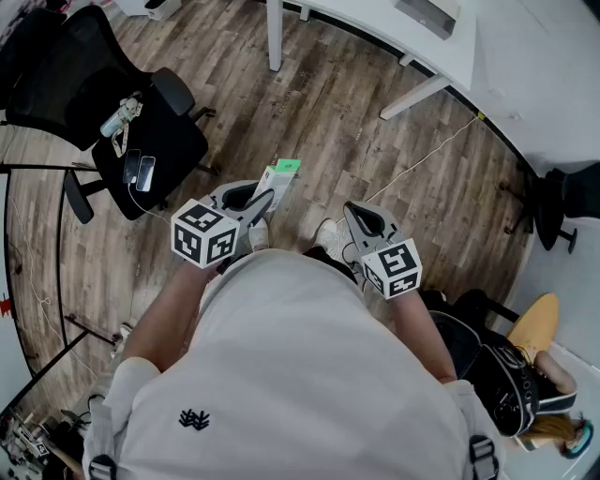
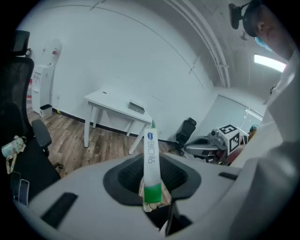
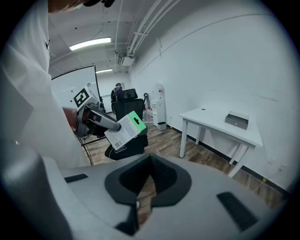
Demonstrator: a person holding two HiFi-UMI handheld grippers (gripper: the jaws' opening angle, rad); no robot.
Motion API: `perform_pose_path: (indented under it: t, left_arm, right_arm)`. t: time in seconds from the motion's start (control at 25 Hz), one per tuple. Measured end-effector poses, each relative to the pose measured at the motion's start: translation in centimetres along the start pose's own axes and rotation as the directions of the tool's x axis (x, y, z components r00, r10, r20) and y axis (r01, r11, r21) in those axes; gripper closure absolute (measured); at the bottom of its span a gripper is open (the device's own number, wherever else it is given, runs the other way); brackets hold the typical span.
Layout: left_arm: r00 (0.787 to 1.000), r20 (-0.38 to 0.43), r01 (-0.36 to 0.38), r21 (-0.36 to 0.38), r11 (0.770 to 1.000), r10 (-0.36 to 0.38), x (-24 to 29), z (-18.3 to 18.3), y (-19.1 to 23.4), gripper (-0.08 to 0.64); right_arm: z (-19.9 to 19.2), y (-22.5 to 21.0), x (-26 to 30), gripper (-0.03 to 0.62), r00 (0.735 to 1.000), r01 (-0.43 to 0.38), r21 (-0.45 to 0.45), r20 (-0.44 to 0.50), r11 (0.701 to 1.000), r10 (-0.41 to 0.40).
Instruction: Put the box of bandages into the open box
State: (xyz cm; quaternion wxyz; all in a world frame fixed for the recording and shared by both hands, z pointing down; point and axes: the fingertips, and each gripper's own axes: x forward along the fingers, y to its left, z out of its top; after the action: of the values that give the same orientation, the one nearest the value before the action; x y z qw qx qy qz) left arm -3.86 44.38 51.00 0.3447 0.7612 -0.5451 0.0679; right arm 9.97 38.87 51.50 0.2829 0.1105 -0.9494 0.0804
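**Step in hand:** carrying. The left gripper (image 1: 263,200) is clenched on the box of bandages (image 2: 151,157). It grips the box by its green end, and the white end stands clear of the jaws. The box is held in the air above the wooden floor (image 1: 375,141), in front of the person. The right gripper (image 1: 352,210) has its jaws closed together with nothing between them.

**Next move:** no view shows the open box clearly. A flat grey item (image 1: 427,13) lies on the white table (image 1: 375,23), but whether it is the target cannot be told. The next move probably calls for finding the open box, bringing the left gripper over it, and only then letting go.

**Count:**
- Box of bandages: one
- Grippers: two
- White table: one
- Black chairs: two; one (image 1: 150,127) carries small items
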Motion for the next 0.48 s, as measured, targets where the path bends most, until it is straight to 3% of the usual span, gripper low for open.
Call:
perform_pose_path:
  t: [0.24, 0.48]
  left_arm:
    - [0.998, -0.034, 0.050, 0.012, 0.999, -0.050, -2.9, -1.1, 2.2, 0.464]
    - [0.993, -0.073, 0.092, 0.022, 0.996, -0.090, -1.7, -1.1, 3.4, 0.463]
  right_arm:
    - [0.9, 3.7, 2.1, 0.586, 0.999, 0.028, 0.017, -0.025, 0.999, -0.027]
    - [-0.1, 4.8, 1.5, 0.586, 0.997, 0.057, 0.068, -0.063, 0.996, -0.053]
